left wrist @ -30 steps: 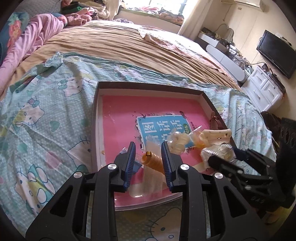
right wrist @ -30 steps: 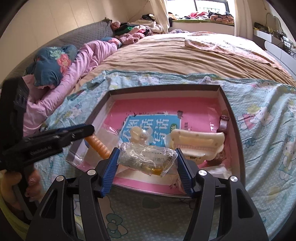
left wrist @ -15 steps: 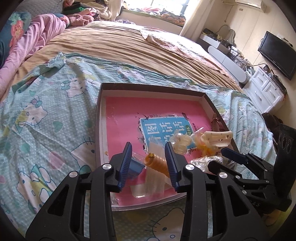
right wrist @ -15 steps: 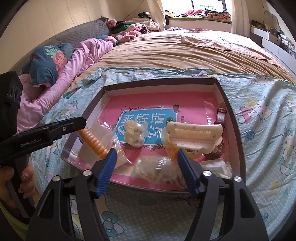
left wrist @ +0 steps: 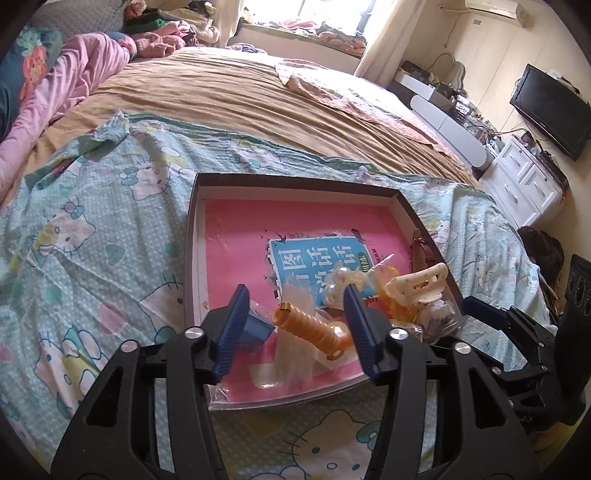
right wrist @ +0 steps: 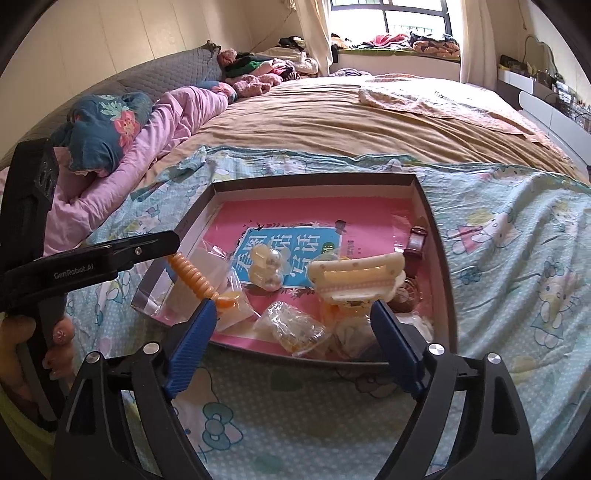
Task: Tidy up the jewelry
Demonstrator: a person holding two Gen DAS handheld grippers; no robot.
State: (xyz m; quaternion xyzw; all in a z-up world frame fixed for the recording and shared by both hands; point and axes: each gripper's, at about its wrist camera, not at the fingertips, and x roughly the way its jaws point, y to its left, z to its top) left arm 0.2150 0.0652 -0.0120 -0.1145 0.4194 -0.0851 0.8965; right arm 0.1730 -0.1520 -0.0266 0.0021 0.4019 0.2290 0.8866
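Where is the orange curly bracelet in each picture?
Left wrist view: the orange bracelet lies low in the middle, between the left gripper's open jaws.
Right wrist view: the bracelet is at the left, in the box's near-left corner.
Shared landmark: the blue book label.

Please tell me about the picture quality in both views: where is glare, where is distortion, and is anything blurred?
Left wrist view: the window is blown out white; fisheye bends the bed and the tray rim, with dark corners; the orange bracelet looks sharp. Right wrist view: the window is bright too, with the same curved edges; the clear packet shows small glints; no motion blur is evident.
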